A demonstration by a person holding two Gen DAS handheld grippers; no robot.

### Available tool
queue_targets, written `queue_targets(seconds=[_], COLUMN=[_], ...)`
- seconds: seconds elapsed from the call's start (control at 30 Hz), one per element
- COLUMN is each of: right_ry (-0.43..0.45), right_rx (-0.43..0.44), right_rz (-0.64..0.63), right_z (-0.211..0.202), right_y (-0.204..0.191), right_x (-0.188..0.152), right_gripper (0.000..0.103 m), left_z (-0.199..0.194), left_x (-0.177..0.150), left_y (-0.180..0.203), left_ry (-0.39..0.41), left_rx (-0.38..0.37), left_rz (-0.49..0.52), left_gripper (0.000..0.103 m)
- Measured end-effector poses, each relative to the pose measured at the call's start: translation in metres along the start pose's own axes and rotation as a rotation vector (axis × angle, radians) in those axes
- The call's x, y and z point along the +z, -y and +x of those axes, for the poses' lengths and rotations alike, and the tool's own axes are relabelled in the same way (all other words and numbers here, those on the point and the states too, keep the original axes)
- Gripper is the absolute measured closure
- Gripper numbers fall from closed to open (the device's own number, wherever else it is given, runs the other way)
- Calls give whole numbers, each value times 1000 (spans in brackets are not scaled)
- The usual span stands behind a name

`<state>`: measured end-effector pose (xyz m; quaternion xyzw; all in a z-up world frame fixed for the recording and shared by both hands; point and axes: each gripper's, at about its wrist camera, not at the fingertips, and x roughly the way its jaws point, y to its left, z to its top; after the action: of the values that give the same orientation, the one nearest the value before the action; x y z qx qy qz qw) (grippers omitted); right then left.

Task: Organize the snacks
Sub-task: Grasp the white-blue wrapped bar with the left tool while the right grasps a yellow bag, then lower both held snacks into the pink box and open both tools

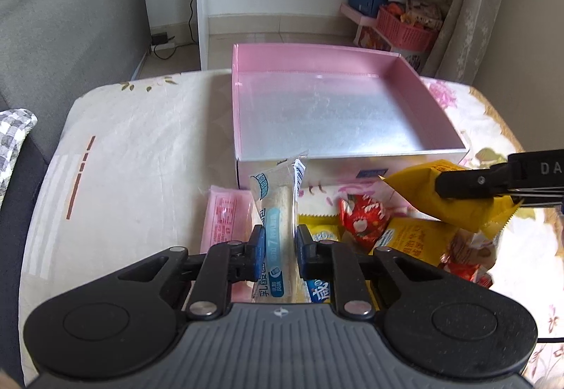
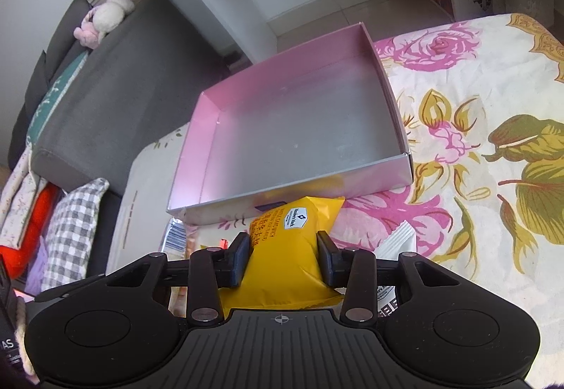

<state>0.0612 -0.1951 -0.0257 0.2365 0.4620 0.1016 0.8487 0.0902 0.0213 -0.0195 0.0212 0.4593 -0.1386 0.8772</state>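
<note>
— Two claws were at work; how much room did they have?

— Plenty ahead. The pink box [image 1: 331, 114] sat open on the table [image 1: 141, 149], its floor bare, its near wall just beyond the snack pile. Left of the box, the flowered cloth lay free out to the rounded table edge; a grey sofa [image 1: 70, 18] stood past it.

— What did the left claw [image 1: 278, 248] have?

— It was closed on a long clear-wrapped bread stick [image 1: 278, 212], which ran forward between the fingers, its tip reaching the box's near wall. A pink packet [image 1: 225, 216] lay just left of it, a red packet [image 1: 359, 219] and yellow ones to the right.

— And the right claw [image 2: 283, 253]?

— It gripped a yellow packet [image 2: 289, 258], lifted above the pile in the left view. Its front end pointed at the box's near wall, close to the rim. A white wrapper [image 2: 398, 239] lay beside the right finger on the cloth.
</note>
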Motion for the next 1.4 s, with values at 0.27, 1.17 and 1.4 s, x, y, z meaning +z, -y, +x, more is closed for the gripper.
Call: queue_targets(seconds=[0.27,1.17,1.4], right_ry=[104,204,211], right_rx=[62,33,40], right_rz=[25,-66,-53], right_z=[-24,44,43], right_y=[0,34,37], right_x=[18,61,65], right_gripper=[64,63,36], left_z=[-11,86,85], left_x=[11,78,77], left_y=[5,23,17], left_ry=[72,185,160], left_rx=[-28,70,42], left_rz=[-44,-28,-52], left_gripper=[87,97,76])
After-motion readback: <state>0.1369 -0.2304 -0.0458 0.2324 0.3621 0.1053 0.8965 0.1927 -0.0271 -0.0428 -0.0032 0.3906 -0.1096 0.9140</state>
